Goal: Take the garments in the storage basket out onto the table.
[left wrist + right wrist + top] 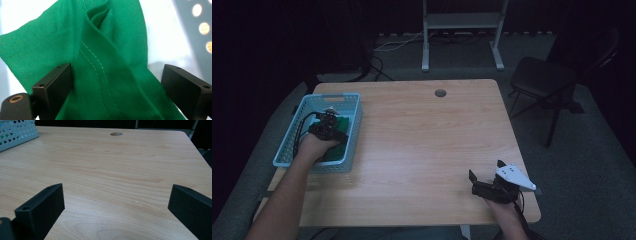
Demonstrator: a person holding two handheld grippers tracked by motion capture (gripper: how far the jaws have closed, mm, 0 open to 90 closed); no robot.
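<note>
Nearest to me, at the near right corner of the wooden table (pixel 422 150), my right gripper (pixel 486 176) hovers just above the bare wood with its jaws spread wide and nothing between them; in the right gripper view (pixel 116 202) the two black jaws stand far apart over plain wood grain, and its grey three-cornered plate shows on top in the high view. Farther off and to the left, my left forearm reaches into the light blue perforated basket (pixel 353 131), which sits at the left edge of the table, slightly overhanging the side. My left gripper (pixel 330 116) is down inside that basket, over the green cloth (pixel 343 124) that lies on the basket floor. In the left gripper view the jaws of my left gripper (pixel 117 82) are apart, one on either side of a raised, twisted fold of the green cloth (pixel 105 65); the left jaw touches the fabric, while the right jaw stands a little clear of it, so the grip has not closed on the cloth. A line of pale stitching runs along the fold, and the basket wall with its round holes shows at the far right of that view. Beyond, near the table's far edge, there is a small round cable hole (pixel 440 93), and past the table a dark chair (pixel 544 80) stands on the floor at the far right.
</note>
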